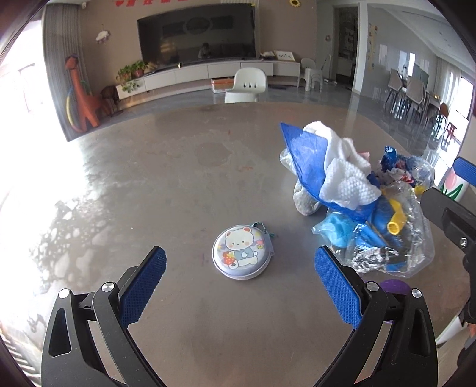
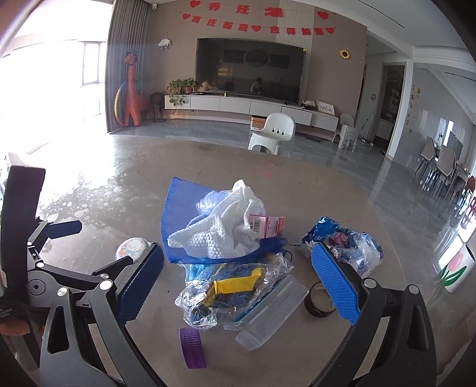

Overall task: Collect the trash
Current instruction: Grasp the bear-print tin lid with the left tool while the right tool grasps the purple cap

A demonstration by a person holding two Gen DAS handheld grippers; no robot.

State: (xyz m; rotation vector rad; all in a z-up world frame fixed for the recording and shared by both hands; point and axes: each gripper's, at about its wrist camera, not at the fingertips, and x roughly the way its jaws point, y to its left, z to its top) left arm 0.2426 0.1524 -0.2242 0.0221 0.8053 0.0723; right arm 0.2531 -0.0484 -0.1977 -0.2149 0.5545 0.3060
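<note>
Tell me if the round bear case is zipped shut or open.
Shut: the round bear case lies flat, halves together, no gap along its visible edge.

This is a home living room. A large dark television hangs on the far wall above a long low white cabinet, with red paper banners over it, potted plants, an orange toy giraffe, small white chairs, and dining chairs at right.
</note>
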